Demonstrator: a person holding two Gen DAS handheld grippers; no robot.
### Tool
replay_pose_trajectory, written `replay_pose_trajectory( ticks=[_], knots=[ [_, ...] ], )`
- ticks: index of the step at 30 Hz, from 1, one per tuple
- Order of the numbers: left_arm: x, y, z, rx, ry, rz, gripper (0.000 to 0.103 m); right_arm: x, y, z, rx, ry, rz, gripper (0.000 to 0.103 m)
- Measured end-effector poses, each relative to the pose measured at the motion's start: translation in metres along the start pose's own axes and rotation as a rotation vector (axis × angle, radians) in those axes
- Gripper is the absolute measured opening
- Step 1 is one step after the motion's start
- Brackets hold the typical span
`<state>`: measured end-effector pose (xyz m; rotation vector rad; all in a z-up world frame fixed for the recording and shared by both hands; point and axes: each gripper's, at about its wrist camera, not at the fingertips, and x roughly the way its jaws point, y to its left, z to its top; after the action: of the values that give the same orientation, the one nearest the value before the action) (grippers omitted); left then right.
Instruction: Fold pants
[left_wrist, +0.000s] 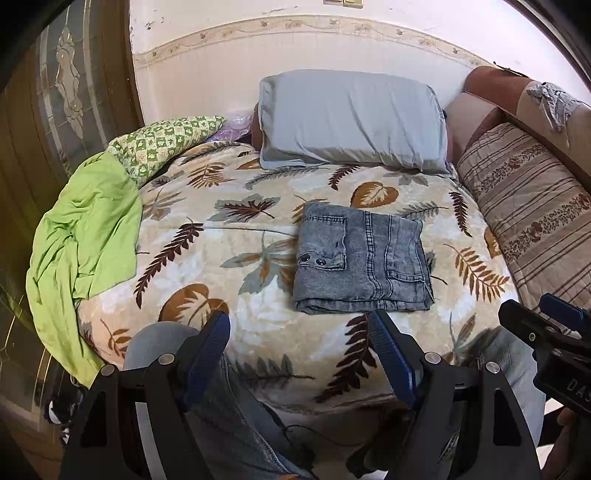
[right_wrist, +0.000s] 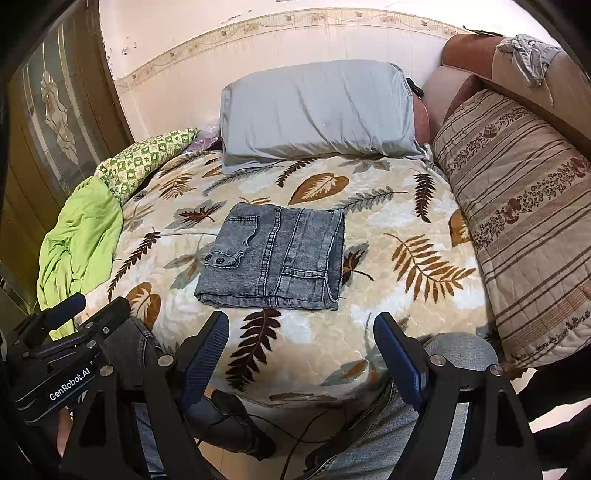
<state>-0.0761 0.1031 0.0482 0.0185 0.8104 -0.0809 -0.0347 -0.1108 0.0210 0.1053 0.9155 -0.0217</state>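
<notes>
Grey denim pants (left_wrist: 364, 258) lie folded into a compact rectangle on the leaf-print bedspread (left_wrist: 229, 229), pocket and two buttons facing up. They show in the right wrist view (right_wrist: 273, 258) too. My left gripper (left_wrist: 299, 325) is open and empty, held back from the pants near the bed's front edge. My right gripper (right_wrist: 301, 325) is also open and empty, at the same distance in front of the pants. The right gripper also shows at the right edge of the left wrist view (left_wrist: 543, 317), and the left gripper at the left edge of the right wrist view (right_wrist: 70, 314).
A grey pillow (left_wrist: 351, 118) lies at the head of the bed against the wall. A green cloth (left_wrist: 85, 236) and a green patterned cover (left_wrist: 162, 144) lie at the left. A striped cushion (left_wrist: 532, 206) lines the right side. The person's knees (right_wrist: 458, 354) are at the front edge.
</notes>
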Motion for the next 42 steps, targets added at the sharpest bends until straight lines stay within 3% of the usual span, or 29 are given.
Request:
replay_pose_trajectory(
  ticks=[24, 42],
  knots=[
    [0.005, 0.002, 0.003, -0.003, 0.010, -0.019, 0.078, 0.000, 0.002, 0.002, -0.001, 0.002, -0.001, 0.082],
    [0.026, 0.007, 0.009, -0.009, 0.042, -0.028, 0.078, 0.023, -0.005, 0.006, -0.007, 0.041, 0.001, 0.082]
  ],
)
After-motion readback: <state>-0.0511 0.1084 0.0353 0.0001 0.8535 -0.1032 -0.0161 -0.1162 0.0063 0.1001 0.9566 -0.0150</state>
